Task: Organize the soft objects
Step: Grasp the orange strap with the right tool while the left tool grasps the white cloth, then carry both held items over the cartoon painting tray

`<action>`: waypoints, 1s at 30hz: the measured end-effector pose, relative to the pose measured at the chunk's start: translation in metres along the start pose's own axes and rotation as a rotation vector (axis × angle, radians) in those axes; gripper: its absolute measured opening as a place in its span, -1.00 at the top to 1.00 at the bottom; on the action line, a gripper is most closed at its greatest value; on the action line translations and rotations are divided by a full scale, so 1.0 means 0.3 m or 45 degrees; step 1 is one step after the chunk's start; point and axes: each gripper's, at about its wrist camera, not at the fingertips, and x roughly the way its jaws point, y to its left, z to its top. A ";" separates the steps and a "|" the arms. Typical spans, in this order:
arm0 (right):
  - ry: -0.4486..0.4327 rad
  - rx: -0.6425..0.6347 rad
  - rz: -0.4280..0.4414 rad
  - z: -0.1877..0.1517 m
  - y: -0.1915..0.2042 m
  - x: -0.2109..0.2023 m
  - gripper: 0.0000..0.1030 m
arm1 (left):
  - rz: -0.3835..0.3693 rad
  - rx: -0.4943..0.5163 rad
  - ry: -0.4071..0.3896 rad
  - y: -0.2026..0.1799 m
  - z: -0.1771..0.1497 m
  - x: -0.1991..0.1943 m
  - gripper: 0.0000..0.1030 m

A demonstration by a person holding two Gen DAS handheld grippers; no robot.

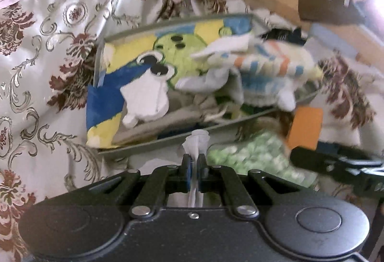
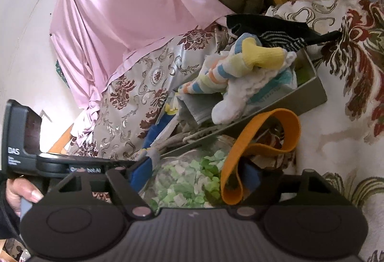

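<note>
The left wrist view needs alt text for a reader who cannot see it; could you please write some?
The left gripper is shut on the neck of a clear bag of green and white pieces. Beyond it a grey bin holds striped socks and a cartoon-print cloth, on a floral bedspread.
</note>
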 end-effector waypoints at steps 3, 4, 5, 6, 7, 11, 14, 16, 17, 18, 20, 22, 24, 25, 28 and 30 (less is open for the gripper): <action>-0.010 0.014 -0.017 -0.002 -0.006 -0.002 -0.37 | -0.004 -0.013 -0.048 -0.018 0.012 -0.020 0.91; -0.012 0.022 -0.023 -0.002 -0.011 -0.003 -0.28 | -0.008 -0.013 -0.057 -0.025 0.018 -0.026 0.91; -0.016 0.028 -0.034 -0.002 -0.015 -0.004 -0.23 | -0.011 -0.015 -0.064 -0.031 0.025 -0.032 0.91; -0.020 0.032 -0.044 -0.002 -0.018 -0.004 -0.14 | -0.011 -0.016 -0.072 -0.033 0.027 -0.035 0.91; -0.022 0.035 -0.053 -0.002 -0.020 -0.005 -0.06 | -0.012 -0.018 -0.080 -0.039 0.031 -0.042 0.91; -0.030 0.018 -0.094 -0.004 -0.021 -0.008 0.23 | -0.020 -0.030 -0.102 -0.058 0.043 -0.063 0.91; -0.032 -0.001 -0.140 -0.003 -0.015 -0.010 0.54 | -0.033 -0.034 -0.109 -0.075 0.048 -0.077 0.91; -0.028 -0.020 -0.172 -0.007 -0.012 -0.009 0.64 | -0.040 -0.047 -0.121 -0.087 0.051 -0.083 0.91; -0.028 -0.026 -0.178 -0.010 -0.012 -0.009 0.65 | -0.046 -0.056 -0.124 -0.093 0.053 -0.084 0.91; -0.032 -0.035 -0.180 -0.012 -0.010 -0.010 0.68 | -0.051 -0.062 -0.126 -0.099 0.054 -0.084 0.91; -0.043 -0.062 -0.185 -0.013 -0.002 -0.018 0.72 | -0.055 -0.066 -0.134 -0.118 0.056 -0.085 0.91; -0.068 -0.084 -0.175 -0.010 0.010 -0.028 0.73 | -0.064 -0.072 -0.144 -0.133 0.059 -0.088 0.91; -0.098 -0.091 -0.158 -0.005 0.021 -0.043 0.73 | -0.077 -0.081 -0.157 -0.147 0.066 -0.094 0.91; -0.115 -0.092 -0.149 -0.001 0.025 -0.051 0.74 | -0.084 -0.085 -0.168 -0.154 0.071 -0.097 0.91; -0.169 -0.082 -0.119 0.022 0.039 -0.072 0.74 | -0.093 -0.094 -0.198 -0.168 0.089 -0.099 0.91; -0.211 -0.106 -0.093 0.049 0.060 -0.084 0.74 | -0.097 -0.113 -0.224 -0.170 0.106 -0.101 0.91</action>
